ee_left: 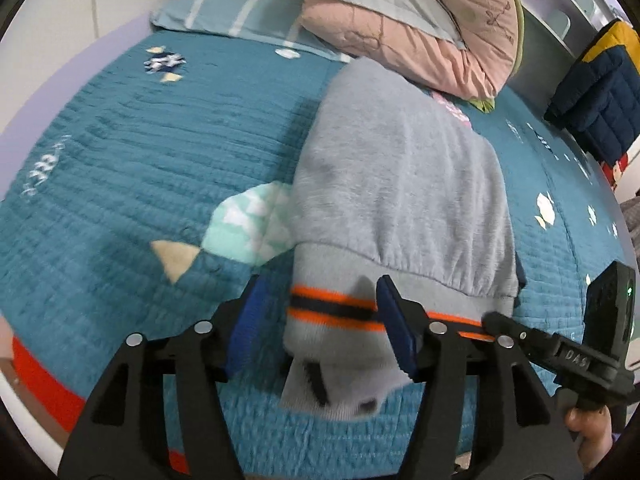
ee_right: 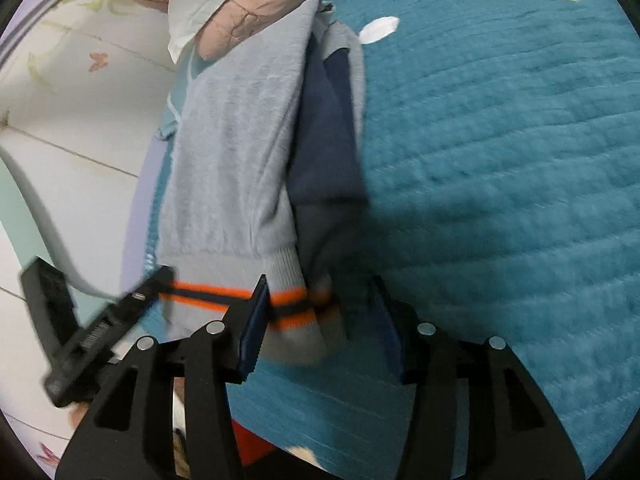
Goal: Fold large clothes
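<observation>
While the grey sweatshirt (ee_left: 400,184) lay lengthwise away across the teal quilt (ee_left: 140,152), its striped hem (ee_left: 332,308) sat between the released left gripper (ee_left: 320,324) and right gripper (ee_right: 316,316), neither clamping it

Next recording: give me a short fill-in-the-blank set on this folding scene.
1. The grey garment lies on a quilted bedspread coloured ____.
2. Its ribbed hem carries a dark band between two stripes coloured ____.
3. Beyond the garment sits a bundled quilt coloured ____.
4. The left gripper stands ____ around the hem.

Missing words: teal; orange; pink; open
</observation>
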`<state>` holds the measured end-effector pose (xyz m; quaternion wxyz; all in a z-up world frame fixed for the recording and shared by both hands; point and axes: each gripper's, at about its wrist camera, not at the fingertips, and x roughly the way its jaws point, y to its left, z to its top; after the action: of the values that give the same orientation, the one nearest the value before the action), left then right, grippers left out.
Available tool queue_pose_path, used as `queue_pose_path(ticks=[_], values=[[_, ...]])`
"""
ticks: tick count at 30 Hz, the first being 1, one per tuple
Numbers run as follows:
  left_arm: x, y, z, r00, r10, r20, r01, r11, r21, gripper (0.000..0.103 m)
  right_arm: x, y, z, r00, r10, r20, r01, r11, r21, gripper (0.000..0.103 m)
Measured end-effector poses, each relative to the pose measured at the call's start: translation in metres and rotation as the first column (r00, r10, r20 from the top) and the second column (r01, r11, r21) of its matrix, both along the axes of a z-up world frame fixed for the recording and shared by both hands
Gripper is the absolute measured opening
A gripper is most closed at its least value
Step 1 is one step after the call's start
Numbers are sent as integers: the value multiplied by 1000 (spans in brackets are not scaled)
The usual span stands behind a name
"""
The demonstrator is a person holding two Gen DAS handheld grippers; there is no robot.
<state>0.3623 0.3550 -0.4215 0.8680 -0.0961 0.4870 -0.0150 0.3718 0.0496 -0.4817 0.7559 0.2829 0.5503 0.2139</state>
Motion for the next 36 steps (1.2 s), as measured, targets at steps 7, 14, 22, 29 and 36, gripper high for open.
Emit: queue_pose_path(ticks=[7, 14, 22, 29, 36], values=[[-47, -28, 52, 995, 22, 99, -28, 998, 58, 72, -26, -26, 29, 997, 67, 22, -64, 992, -112, 49], [-106, -86, 122, 977, 47, 209, -66, 994, 84, 83, -77, -68, 130, 949, 222, 225, -174, 961, -217, 55], [-176, -166, 201, 957, 79, 280, -114, 987, 110, 92, -154, -116, 254, 841, 273, 466, -100, 927, -362, 89], [-221, -225, 246, 928, 43, 371, -119, 976, 184, 95, -210, -146, 317, 745, 246, 621, 42, 911, -411, 93], [-262, -267, 285, 889, -17, 459, -107, 964, 242, 97, -249, -178, 353, 683, 221, 696, 85, 922, -377, 95]])
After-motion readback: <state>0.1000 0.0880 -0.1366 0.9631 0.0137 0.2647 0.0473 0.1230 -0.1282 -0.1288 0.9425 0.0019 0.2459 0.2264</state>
